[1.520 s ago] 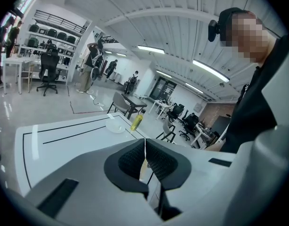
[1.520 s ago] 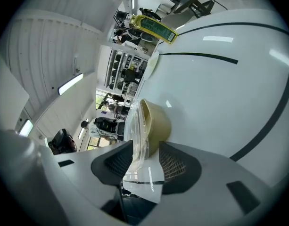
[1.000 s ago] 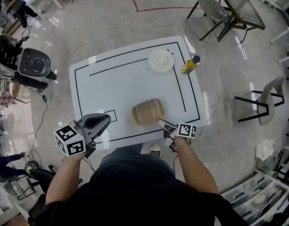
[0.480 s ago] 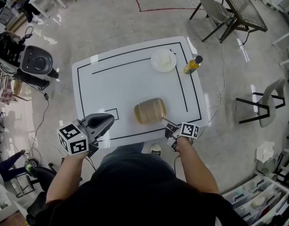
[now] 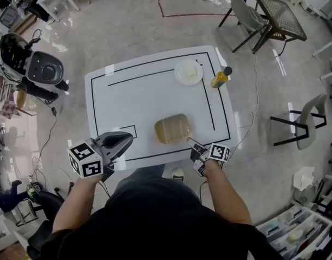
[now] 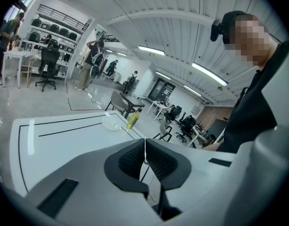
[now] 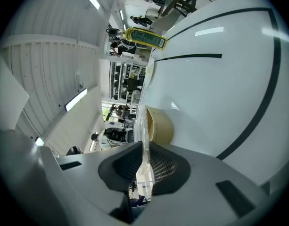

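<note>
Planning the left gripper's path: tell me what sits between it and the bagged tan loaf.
Head view: only bare white table lies between the left gripper and the bagged tan loaf; nothing stands there.

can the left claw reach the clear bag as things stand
Probably yes: the left claw is shut and empty, with only bare table between it and the clear bag; the right claw pinches its near edge.

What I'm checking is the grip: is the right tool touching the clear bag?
Touching. The right gripper view shows the right tool shut on the edge of the clear bag, with no gap.
</note>
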{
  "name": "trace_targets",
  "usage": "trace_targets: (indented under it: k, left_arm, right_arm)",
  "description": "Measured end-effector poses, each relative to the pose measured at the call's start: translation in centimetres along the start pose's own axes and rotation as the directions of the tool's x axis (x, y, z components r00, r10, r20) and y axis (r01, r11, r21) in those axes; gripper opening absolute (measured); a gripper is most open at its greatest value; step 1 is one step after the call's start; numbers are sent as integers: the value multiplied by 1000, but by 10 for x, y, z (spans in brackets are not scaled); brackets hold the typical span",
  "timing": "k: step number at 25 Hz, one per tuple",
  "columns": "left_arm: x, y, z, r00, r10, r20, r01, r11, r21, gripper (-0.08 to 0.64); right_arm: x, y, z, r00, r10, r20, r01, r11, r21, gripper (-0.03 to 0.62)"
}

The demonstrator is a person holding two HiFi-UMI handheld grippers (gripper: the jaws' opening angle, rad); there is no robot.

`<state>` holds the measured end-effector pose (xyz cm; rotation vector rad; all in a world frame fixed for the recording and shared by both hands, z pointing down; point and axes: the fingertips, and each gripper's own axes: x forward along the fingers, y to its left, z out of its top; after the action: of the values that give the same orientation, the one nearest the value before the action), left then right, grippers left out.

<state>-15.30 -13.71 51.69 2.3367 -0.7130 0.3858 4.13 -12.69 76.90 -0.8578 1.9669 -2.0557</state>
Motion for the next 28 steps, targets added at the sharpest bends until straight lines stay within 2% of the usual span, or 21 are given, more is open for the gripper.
trace_targets:
  k: [17, 22, 26, 28]
  left_arm:
    - [-11, -20, 0, 999, 28, 40, -28, 1000, 1, 25]
    - [-15, -28, -2, 998, 28, 49, -27, 1000, -2, 25]
    - [-15, -32, -1, 998, 30, 62, -30, 1000, 0, 25]
    - [-16, -34, -2, 997, 31, 64, -31, 1000, 1, 25]
  right_arm:
    - [-3, 25, 0, 997, 58, -41, -60, 996, -59, 52]
    - [-7, 31, -2, 998, 29, -58, -35, 994, -106, 52]
    - [-6, 41, -1, 995, 84, -56, -90, 989, -120, 52]
    - [-12, 32, 1, 999, 16, -50, -23, 989, -146, 52]
